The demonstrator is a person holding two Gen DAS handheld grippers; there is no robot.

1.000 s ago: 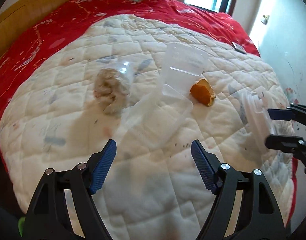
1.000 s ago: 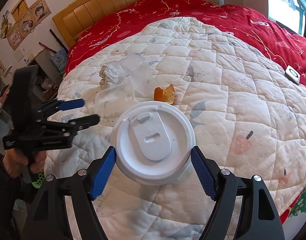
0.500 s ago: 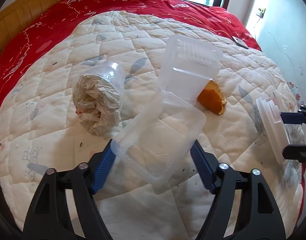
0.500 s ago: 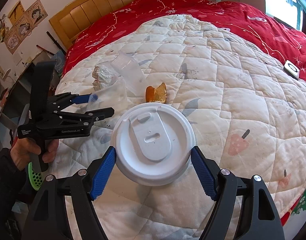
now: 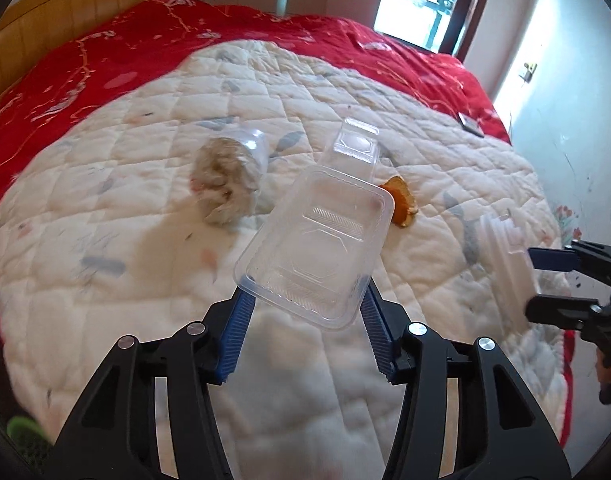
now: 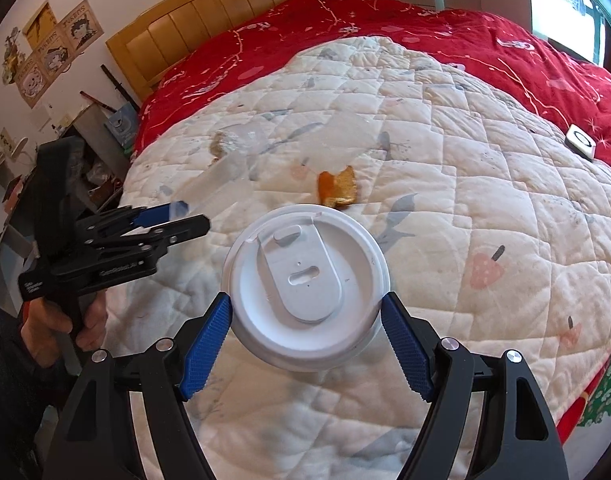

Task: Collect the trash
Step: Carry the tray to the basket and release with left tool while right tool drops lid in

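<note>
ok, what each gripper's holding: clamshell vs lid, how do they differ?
Material: the clamshell in the left gripper is clear plastic; the lid in the right gripper is opaque white.
Shape: the clamshell is rectangular, hinged and hanging open; the lid is a one-piece disc with a sip slot.
Pose: the clamshell is tilted away from the camera; the lid faces it.
Shared: each is pinched at its edges, above the quilt.
</note>
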